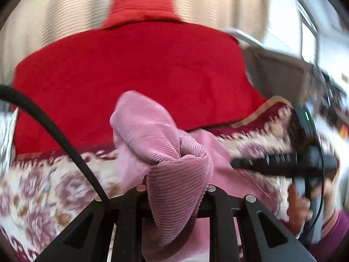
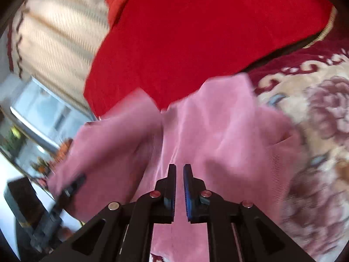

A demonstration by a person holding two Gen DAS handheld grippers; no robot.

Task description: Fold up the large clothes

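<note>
A pink ribbed garment [image 1: 152, 135] bunches up between the jaws of my left gripper [image 1: 174, 188], which is shut on a thick fold that hides its fingertips. The rest of the garment [image 2: 218, 131] lies spread over a floral carpet [image 2: 316, 131]. My right gripper [image 2: 181, 168] hovers just above the garment with its pads nearly together and no cloth showing between them. In the left wrist view, the right gripper [image 1: 234, 163] points at the garment's right edge, with a hand [image 1: 298, 205] on its handle. The left gripper [image 2: 74, 183] appears blurred at the garment's left corner.
A red blanket [image 1: 130, 69] covers the surface behind the garment, with a red pillow [image 1: 141, 8] on top. A pale curtain [image 2: 54, 32] hangs beyond. A black cable [image 1: 54, 126] crosses the left wrist view. Furniture with small items [image 2: 32, 152] stands at the side.
</note>
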